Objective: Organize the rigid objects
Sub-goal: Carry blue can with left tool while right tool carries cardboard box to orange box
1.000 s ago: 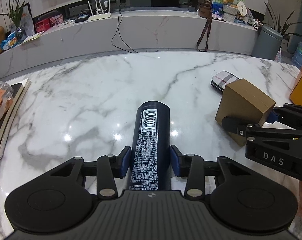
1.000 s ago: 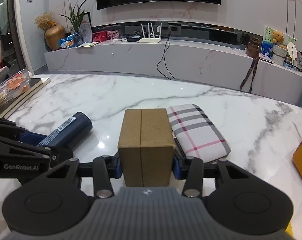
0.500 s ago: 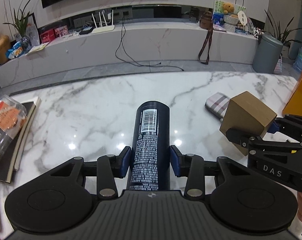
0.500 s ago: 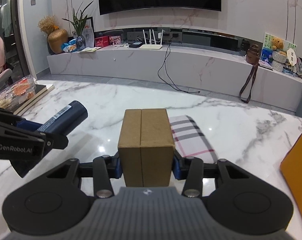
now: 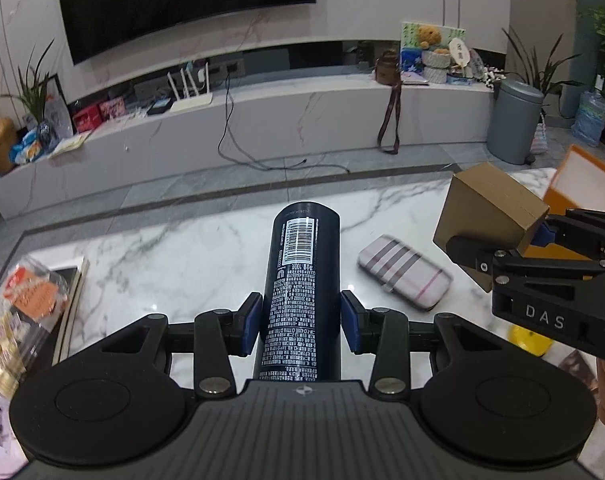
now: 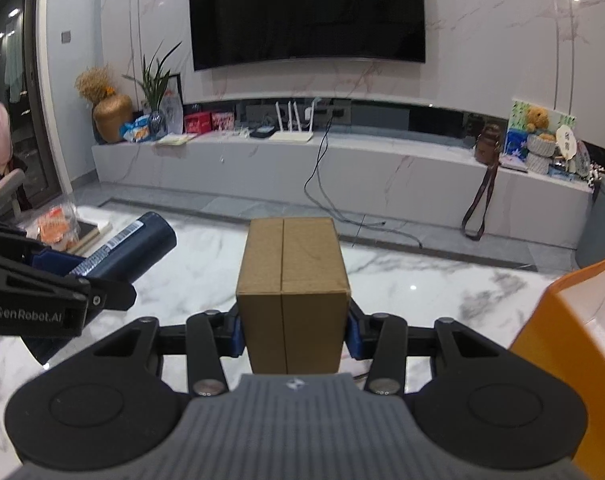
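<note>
1. While both tools hang over it, marble table point(image 5: 190, 256) fills the lower view.
2. Orange box point(image 6: 574, 344) at 3 o'clock, right wrist view.
3. Right gripper point(image 6: 294, 330) clamped on cardboard box point(image 6: 292, 280), held off table.
4. Left gripper point(image 5: 300, 322) clamped on dark can point(image 5: 300, 280), barcode up, pointing 12 o'clock.
5. Plaid case point(image 5: 404, 278) flat on table, 2 o'clock of can.

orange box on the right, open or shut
Open: the orange box shows a bare white inside and no lid over it.
</note>
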Available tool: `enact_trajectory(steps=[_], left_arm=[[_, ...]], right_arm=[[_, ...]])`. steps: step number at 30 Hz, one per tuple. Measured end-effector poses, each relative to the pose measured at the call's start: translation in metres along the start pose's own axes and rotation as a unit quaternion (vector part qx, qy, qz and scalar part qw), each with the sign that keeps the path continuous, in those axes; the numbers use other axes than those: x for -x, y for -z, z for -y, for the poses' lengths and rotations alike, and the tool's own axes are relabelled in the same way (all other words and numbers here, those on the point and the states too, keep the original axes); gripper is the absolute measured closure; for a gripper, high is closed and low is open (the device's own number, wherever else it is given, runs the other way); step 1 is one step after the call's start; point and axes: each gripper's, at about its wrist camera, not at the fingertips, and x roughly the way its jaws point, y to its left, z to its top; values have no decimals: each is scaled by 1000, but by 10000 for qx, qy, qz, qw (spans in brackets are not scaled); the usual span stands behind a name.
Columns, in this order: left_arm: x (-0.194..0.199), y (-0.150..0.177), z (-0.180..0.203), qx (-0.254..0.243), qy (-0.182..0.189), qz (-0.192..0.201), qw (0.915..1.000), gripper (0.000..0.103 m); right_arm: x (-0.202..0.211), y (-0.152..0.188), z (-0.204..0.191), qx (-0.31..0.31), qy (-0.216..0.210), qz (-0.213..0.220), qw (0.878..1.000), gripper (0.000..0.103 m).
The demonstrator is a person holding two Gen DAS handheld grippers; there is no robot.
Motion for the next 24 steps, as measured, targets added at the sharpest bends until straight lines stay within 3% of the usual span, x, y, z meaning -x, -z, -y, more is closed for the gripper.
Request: enact_trajectory(steps=[24], left_arm=[[47, -35, 121, -794, 314, 427, 9954, 56]], right_arm=[[108, -23, 80, -357, 437, 651, 9963, 58]])
